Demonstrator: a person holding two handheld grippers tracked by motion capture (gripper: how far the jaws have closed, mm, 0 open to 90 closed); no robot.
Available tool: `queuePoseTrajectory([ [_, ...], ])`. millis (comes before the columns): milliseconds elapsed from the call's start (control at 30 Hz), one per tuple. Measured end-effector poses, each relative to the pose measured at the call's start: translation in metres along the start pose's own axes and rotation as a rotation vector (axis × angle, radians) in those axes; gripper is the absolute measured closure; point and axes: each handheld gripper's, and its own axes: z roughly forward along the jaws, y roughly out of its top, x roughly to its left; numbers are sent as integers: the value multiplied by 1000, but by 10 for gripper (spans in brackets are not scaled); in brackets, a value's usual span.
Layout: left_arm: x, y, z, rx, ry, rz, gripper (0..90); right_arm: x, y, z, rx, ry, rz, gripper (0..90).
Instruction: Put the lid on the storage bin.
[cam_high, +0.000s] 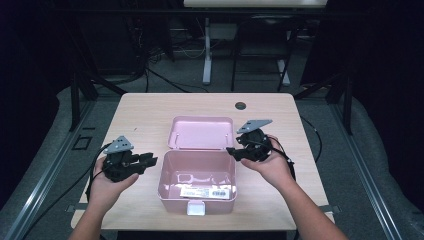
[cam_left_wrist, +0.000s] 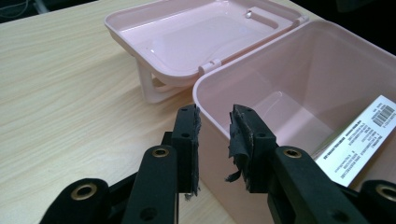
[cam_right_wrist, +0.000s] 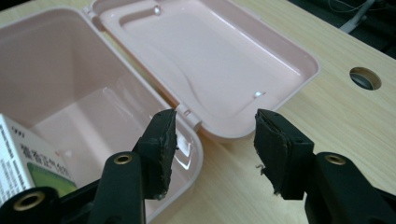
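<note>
A pink plastic box (cam_high: 196, 200) stands open in the middle of the table, its lid (cam_high: 200, 132) folded back flat behind it. A white carton with a barcode (cam_high: 205, 191) lies inside against the front wall. My left gripper (cam_high: 152, 160) hovers just left of the box's left wall. In the left gripper view its jaws (cam_left_wrist: 215, 135) stand apart, with the box's near corner (cam_left_wrist: 205, 93) right ahead and nothing pressed between the pads. My right gripper (cam_high: 230, 150) is at the box's back right corner. In the right gripper view its jaws (cam_right_wrist: 212, 140) are wide open over the hinge (cam_right_wrist: 187, 114).
The light wooden table (cam_high: 140, 115) has a round cable hole (cam_high: 240, 105) behind the lid. A white latch (cam_high: 196, 207) sticks out of the box's front. Desk legs and cables stand on the floor beyond the table's far edge.
</note>
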Motion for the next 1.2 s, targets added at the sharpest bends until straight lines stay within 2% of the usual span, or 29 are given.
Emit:
queuePoseTrajectory([
  [100, -1, 0, 1, 3, -6, -5, 720, -4, 1, 1, -22, -9, 29, 503],
  [267, -3, 0, 4, 5, -3, 3, 736, -7, 2, 6, -27, -25, 36, 510],
  [567, -7, -2, 11, 15, -12, 1, 746, -15, 4, 14, -50, -40, 76, 533],
  [800, -10, -2, 18, 26, -17, 7, 746, -21, 4, 25, -47, -65, 118, 540],
  [933, -11, -4, 21, 32, -19, 5, 745, -27, 5, 32, -48, -59, 162, 555],
  [1100, -12, -5, 24, 32, -12, 7, 746, -31, 4, 39, -38, -73, 184, 573],
  [1200, -12, -6, 26, 31, -6, 7, 755, -34, 4, 44, -36, -74, 214, 580],
])
